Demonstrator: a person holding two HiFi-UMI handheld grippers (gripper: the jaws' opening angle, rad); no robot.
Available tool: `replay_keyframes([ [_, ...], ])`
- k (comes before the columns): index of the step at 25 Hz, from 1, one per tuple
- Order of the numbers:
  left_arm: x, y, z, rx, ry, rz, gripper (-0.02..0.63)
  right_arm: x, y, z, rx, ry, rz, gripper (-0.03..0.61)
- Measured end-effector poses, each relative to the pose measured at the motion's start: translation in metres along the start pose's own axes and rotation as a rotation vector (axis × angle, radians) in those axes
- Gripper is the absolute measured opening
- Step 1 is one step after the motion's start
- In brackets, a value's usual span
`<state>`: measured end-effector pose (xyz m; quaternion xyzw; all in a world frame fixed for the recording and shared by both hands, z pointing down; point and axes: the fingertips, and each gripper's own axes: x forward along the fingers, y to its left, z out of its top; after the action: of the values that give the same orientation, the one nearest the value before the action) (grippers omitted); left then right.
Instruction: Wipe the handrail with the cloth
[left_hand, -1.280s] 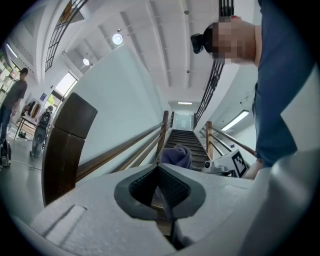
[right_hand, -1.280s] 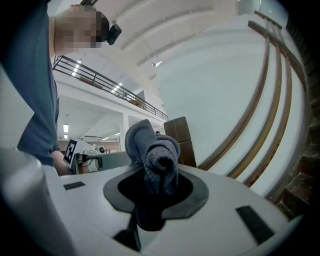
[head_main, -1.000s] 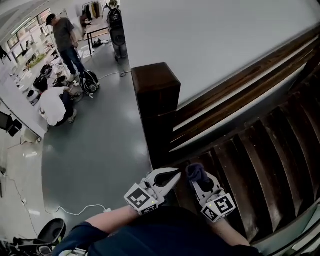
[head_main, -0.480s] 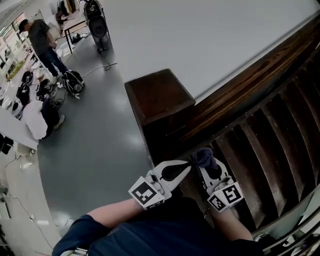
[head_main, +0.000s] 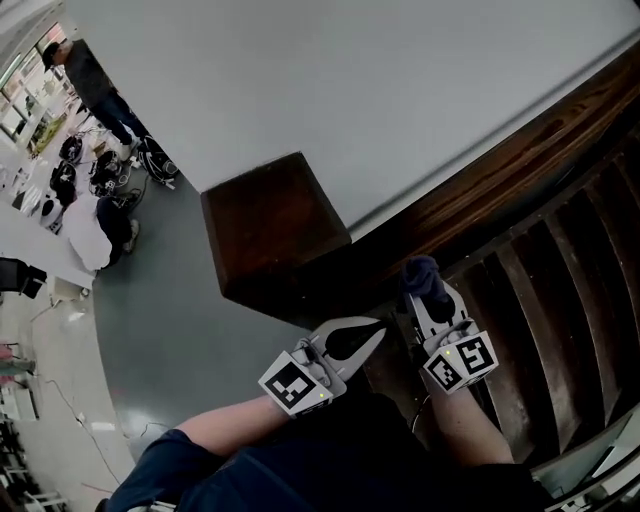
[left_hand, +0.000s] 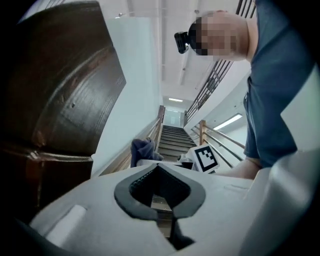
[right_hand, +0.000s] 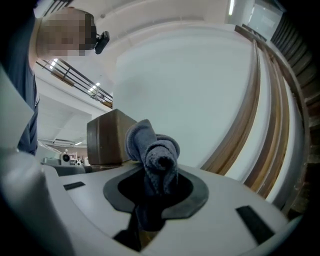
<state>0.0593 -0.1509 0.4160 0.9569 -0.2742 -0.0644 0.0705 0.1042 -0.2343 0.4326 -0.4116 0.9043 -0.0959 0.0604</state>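
The right gripper (head_main: 433, 302) clamps the dark blue cloth (head_main: 422, 275) just near the wooden handrail (head_main: 490, 185), right of the newel post (head_main: 270, 225), while the left gripper (head_main: 372, 330) beside it is closed, empty

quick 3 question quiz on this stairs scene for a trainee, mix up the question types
1. Which gripper holds the dark cloth?
2. True or false: the left gripper is shut with nothing between its jaws.
3. In the head view, the square-topped wooden post lies: A) ahead and to the left of both grippers; B) between the two grippers; C) to the right of both grippers.

Key: 1. the right gripper; 2. true; 3. A
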Motion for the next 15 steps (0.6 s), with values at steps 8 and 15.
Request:
replay_keyframes([
  [8,0.040,0.017,-0.014,-0.020,0.026,0.067,0.002,0.072,-0.044,-0.031,-0.034,0.044,0.080,0.095],
  [15,0.044,0.037,-0.031,-0.044,0.044,0.139,0.002,0.108,-0.043,-0.054,-0.139,0.128,0.093,0.095],
])
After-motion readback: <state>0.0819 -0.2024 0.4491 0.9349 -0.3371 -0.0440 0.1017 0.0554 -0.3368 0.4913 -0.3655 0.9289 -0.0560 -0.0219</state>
